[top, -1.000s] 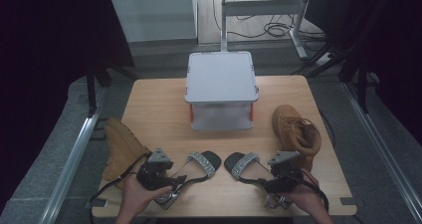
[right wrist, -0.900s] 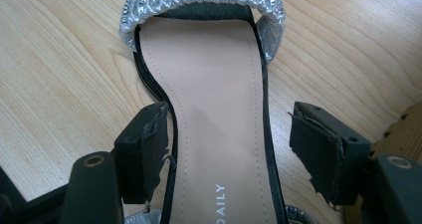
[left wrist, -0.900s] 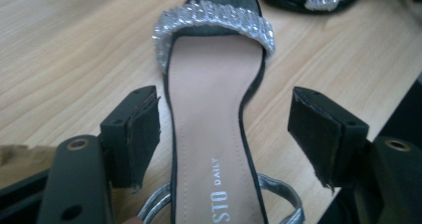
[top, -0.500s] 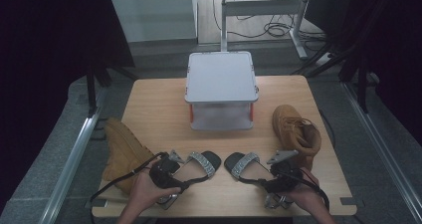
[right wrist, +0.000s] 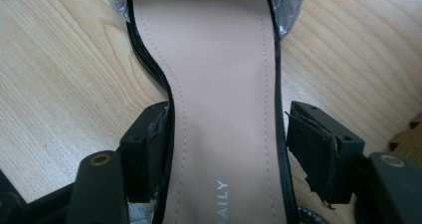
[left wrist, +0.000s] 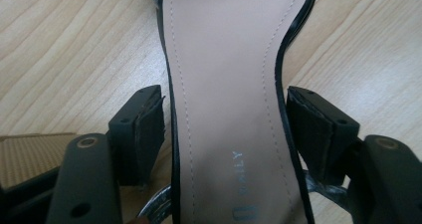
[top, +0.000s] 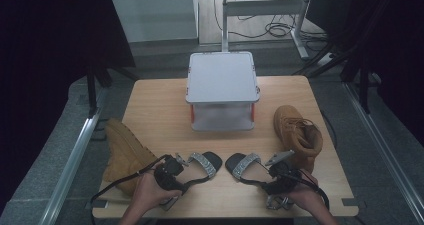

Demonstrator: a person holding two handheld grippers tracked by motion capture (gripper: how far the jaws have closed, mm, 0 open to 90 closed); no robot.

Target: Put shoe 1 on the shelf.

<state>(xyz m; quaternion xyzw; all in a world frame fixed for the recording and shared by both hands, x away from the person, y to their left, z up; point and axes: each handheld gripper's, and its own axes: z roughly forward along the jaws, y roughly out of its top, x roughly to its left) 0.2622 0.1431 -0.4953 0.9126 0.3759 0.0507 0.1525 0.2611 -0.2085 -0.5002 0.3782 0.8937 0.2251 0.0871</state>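
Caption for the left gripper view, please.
Left hand-held gripper straddling a sandal's insole on the wooden table, jaws closing.

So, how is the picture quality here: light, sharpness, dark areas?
High view: table evenly lit, surroundings nearly black, lidded box pale but not blown out. Left gripper view: sandal insole sharp, near jaws in shade. Right gripper view: soft even light, stitching on the other sandal's insole clear, wood grain crisp.

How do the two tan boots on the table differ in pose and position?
The left boot lies at the table's left edge, partly overhanging it. The right boot stands upright, its opening facing up, fully on the table near the right side. Both are tan lace-up boots beside the sandals.
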